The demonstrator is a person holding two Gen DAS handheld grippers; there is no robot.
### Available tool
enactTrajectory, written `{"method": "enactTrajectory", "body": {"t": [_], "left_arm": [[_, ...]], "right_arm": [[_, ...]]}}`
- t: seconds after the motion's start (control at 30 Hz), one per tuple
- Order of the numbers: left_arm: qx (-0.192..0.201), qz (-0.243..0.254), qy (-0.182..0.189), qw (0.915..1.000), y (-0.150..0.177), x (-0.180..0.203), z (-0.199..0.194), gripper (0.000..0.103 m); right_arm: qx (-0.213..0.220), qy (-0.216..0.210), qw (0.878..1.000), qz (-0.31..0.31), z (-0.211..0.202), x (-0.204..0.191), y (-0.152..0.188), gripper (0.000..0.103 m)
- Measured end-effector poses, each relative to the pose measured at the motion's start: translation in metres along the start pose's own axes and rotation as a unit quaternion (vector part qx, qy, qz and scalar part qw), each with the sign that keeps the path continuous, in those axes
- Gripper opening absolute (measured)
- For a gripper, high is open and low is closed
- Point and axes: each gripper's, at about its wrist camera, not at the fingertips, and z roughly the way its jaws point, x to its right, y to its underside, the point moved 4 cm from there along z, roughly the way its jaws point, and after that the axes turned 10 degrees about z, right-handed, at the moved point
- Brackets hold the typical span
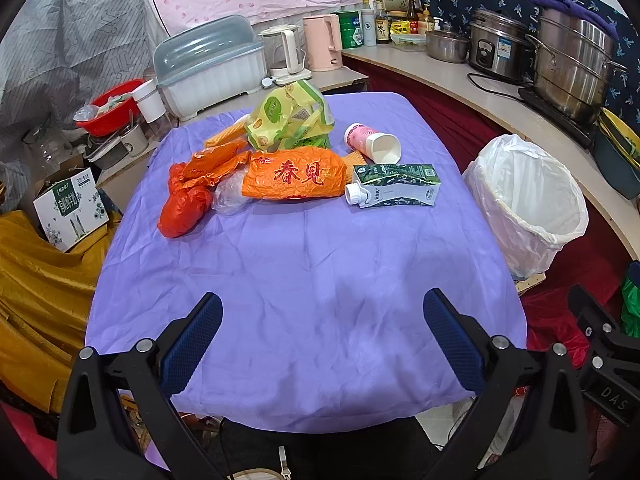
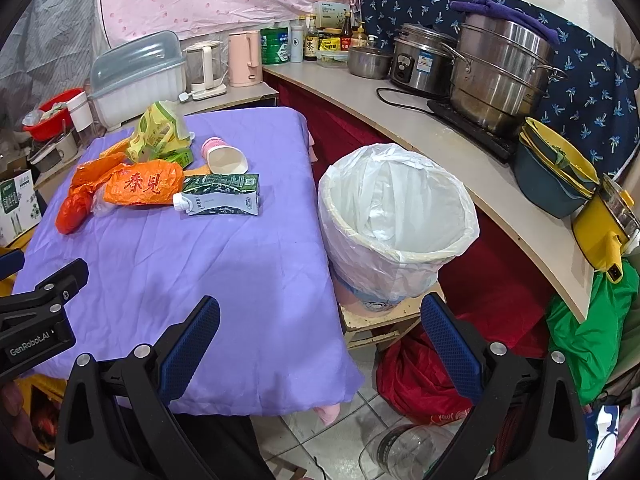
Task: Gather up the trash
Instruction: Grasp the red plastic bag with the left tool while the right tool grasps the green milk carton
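Left wrist: left hand-held gripper (image 1: 322, 338) wide apart, level.

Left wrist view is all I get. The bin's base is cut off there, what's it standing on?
Observer: The bin sits on a low wooden stand beside the table, not on it.
Operator: Anything in it?
Observer: Only the white liner shows inside.
Operator: Floor trash?
Observer: A clear plastic bottle lies on the tiles below the right gripper, whose jaws stand open.
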Motion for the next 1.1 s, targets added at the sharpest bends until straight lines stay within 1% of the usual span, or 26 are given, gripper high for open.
{"method": "enactTrajectory", "body": {"t": [0.13,0.23,0.33,0.47,0.73,0.87,1.0,1.1], "left_arm": [[-0.005,-0.005,0.005,1.0,-0.001,-0.002,0.006,0.096],[-0.01,-0.014,0.011,0.9998,-0.002,-0.009,0.013,0.096],[-0.016,-0.027,0.016,0.9994,-0.004,-0.021,0.023,0.096],[-0.023,-0.043,0.007,0.9988,-0.007,-0.041,0.041,0.096],[-0.033,-0.093,-0.028,0.9948,-0.012,-0.119,0.091,0.096],[-0.037,-0.113,-0.047,0.9918,-0.013,-0.161,0.118,0.096],[-0.028,-0.127,-0.052,0.9902,-0.018,-0.196,0.142,0.096],[-0.026,-0.128,-0.046,0.9904,-0.021,-0.215,0.163,0.096]], "right_arm": [[-0.006,-0.004,1.0,0.001,0.007,-0.003,-0.001,0.096],[-0.013,-0.017,1.0,0.0,0.017,-0.009,-0.002,0.096],[-0.021,-0.024,0.999,-0.002,0.029,-0.017,-0.005,0.096],[-0.027,-0.026,0.999,-0.002,0.045,-0.025,-0.011,0.096],[-0.034,-0.028,0.999,0.012,0.082,-0.045,-0.028,0.096],[-0.042,-0.024,0.999,0.01,0.104,-0.061,-0.036,0.096],[-0.045,-0.025,0.999,0.011,0.12,-0.078,-0.044,0.096],[-0.047,-0.028,0.998,0.009,0.131,-0.091,-0.05,0.096]]}}
